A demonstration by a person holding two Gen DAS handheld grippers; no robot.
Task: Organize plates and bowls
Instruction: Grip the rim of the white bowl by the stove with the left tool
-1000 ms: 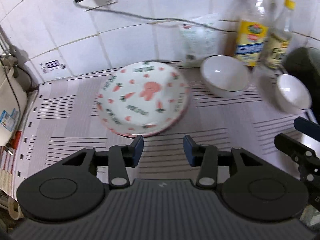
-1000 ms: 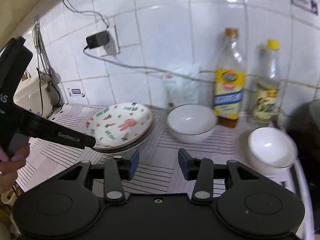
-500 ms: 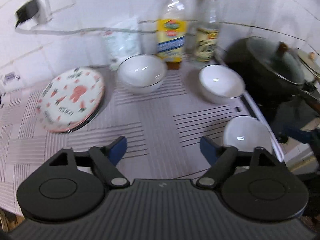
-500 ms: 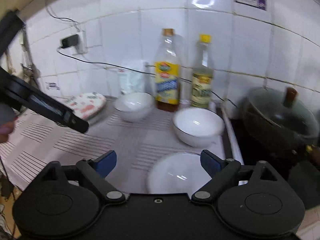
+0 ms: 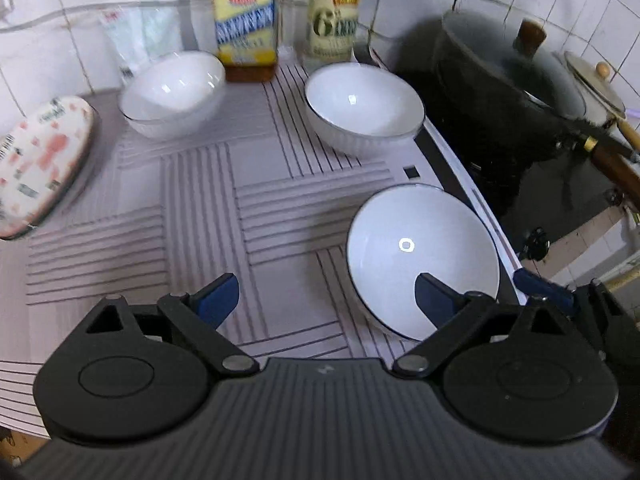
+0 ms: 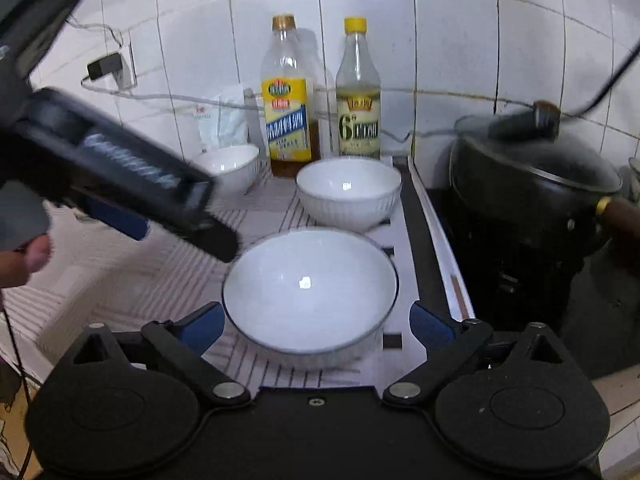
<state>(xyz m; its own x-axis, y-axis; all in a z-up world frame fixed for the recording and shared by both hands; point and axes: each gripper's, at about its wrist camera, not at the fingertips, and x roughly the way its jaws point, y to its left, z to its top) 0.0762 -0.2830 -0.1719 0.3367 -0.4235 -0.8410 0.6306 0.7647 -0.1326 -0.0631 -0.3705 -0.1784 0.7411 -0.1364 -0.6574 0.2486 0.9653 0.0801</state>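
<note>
Three white bowls stand on the striped mat. The near bowl (image 5: 420, 256) (image 6: 310, 292) lies just ahead of my open right gripper (image 6: 316, 326), whose jaws straddle its near rim without touching. My open left gripper (image 5: 326, 298) hovers over the mat; its right finger overlaps the near bowl's edge in the view. A second bowl (image 5: 362, 110) (image 6: 348, 192) sits farther back by the bottles. A stack of two bowls (image 5: 172, 92) (image 6: 232, 168) sits at the back left. The stack of rabbit-print plates (image 5: 40, 164) lies at the far left.
Two bottles (image 6: 286, 96) (image 6: 358, 92) and a white bag (image 6: 222, 120) stand against the tiled wall. A black lidded pot (image 6: 532, 184) sits on the stove at the right. The left gripper's body (image 6: 112, 168) crosses the right wrist view.
Both grippers have swung right from the plates to the bowls and opened wide. The near bowl is now large and close in both views.
</note>
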